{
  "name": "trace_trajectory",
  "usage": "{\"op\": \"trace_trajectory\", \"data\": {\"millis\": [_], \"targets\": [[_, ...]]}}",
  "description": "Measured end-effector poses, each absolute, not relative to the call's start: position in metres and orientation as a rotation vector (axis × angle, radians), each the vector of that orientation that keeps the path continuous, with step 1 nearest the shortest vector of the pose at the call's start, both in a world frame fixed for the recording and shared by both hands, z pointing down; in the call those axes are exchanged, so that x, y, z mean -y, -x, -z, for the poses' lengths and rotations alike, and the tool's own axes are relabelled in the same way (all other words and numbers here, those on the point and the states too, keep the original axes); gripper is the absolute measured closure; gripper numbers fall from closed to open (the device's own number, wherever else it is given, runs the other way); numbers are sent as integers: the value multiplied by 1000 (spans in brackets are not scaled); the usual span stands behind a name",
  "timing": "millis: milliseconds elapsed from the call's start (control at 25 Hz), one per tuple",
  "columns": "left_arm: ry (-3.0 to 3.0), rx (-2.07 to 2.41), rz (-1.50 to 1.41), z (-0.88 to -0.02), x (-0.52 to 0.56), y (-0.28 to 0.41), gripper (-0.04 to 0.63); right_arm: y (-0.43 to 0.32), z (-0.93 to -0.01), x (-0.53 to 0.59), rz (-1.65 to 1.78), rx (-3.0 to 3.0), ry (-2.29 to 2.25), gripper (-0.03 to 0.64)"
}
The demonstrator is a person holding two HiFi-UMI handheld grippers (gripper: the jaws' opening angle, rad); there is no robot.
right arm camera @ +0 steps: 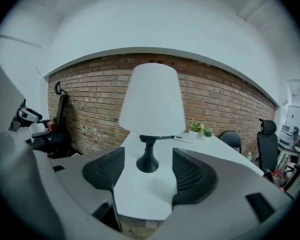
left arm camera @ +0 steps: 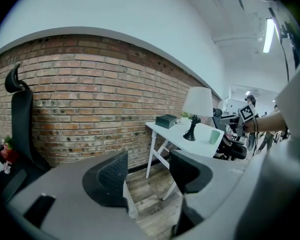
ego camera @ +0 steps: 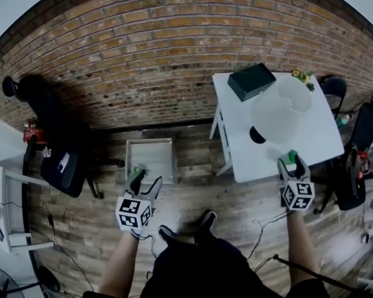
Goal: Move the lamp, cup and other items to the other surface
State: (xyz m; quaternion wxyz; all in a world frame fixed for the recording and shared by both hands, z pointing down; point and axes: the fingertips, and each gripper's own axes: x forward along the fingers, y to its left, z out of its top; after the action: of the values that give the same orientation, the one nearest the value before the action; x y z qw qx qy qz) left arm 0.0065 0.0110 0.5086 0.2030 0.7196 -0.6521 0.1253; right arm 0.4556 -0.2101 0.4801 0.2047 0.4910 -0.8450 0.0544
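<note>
**Right gripper lined up on lamp; nothing moved yet**

- Lamp (right arm camera: 151, 109) stands upright on the white bench (ego camera: 236, 138). Box (ego camera: 251, 81) and plant (ego camera: 301, 76) sit at the bench's far side by the brick wall. Cup (left arm camera: 214, 136) is just beside the lamp's base, nearer the bench edge. All items are on the starting surface.
- Right gripper (ego camera: 292, 161): released and empty. It sits at the near edge of the bench. In its own view the black lamp base sits centred in the gap between the jaws but beyond them, not touched. Judgement: the aim is at the stem or base, not the shade. The shade is wide and light, while the narrow neck fits the jaws and keeps the lamp upright when carried.
- Left gripper (ego camera: 143, 177): released and empty, held off to the side over the wood floor, by the near edge of the low bench (ego camera: 150, 141). Judgement: the low bench is the likely destination, and the left gripper waits there, ready to steady whatever arrives.
- Risk: the lamp is top-heavy, and a grip too high on the neck could tilt it.
</note>
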Motion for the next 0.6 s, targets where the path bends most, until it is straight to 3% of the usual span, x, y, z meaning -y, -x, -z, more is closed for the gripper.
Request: {"op": "trace_trajectory", "data": {"millis": [600], "targets": [[-1857,2020,-269,-491,-183,161,342,-195,-469,79,25,2523,-941,311]]}}
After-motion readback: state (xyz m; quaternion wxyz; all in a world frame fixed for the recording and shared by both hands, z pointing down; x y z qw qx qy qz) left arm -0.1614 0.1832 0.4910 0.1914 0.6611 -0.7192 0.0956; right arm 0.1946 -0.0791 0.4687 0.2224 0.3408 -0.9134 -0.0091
